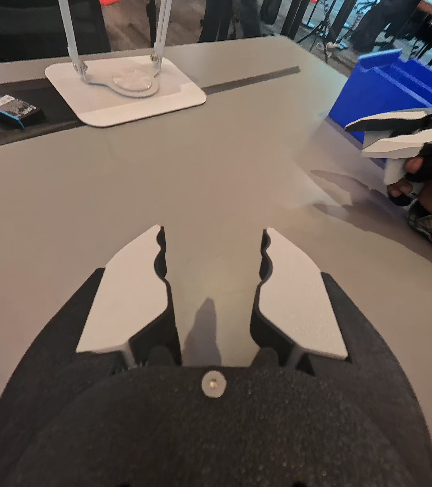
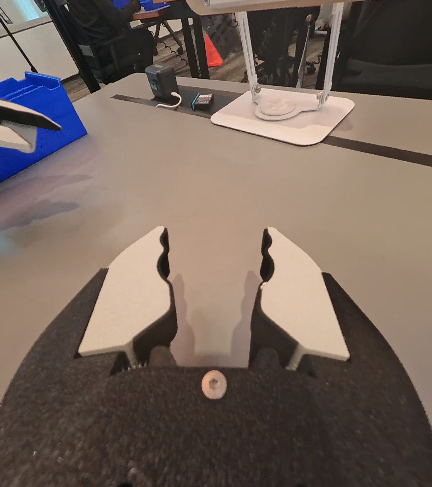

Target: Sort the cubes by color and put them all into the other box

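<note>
Blue box [image 2: 48, 116] (stepped rim) on grey table [image 2: 236, 189]; both grippers' fingers spread, empty.

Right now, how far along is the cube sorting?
Nothing looks done: no cubes show in either view. Nothing is in hand either; the left claw and the right claw are both open and empty above the bare grey table. One blue box is visible at the table's edge, its contents hidden. All the sorting appears left to do.
</note>
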A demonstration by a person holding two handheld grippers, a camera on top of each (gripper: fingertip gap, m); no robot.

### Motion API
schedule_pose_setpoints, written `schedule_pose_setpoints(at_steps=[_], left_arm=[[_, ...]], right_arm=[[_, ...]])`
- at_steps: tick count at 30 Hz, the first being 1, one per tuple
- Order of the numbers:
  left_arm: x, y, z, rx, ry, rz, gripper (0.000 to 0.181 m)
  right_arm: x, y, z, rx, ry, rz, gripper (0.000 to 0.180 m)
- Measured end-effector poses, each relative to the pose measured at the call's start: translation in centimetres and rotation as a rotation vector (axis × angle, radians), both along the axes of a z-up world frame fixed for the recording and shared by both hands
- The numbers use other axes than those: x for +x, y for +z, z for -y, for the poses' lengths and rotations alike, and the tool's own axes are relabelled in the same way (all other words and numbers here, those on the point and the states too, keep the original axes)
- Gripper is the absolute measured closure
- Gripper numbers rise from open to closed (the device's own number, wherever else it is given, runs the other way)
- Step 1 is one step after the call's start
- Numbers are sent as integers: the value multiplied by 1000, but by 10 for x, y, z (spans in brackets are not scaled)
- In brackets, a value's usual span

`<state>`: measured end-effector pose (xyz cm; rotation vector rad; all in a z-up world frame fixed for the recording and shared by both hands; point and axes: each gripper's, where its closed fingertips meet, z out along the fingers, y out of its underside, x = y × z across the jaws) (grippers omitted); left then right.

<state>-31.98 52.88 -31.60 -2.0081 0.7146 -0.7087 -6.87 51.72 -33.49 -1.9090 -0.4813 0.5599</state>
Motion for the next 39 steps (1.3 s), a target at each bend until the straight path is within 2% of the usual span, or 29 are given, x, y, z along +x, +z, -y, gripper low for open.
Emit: schedule_pose_setpoints(at_steps=[9,18,30,39], left_arm=[[-11,70,45,81,-45,-20,110],[-58,121,76,148,-8,-95,110],[-180,143,69,126,232,-193,111],[-254,119,62,34,351,-278,112]], right_arm=[[5,5,-2,21,-16,-21,112],[1,6,0,23,2,-19,112],[0,5,0,18,6,-18,112],[2,6,1,21,6,-24,112]])
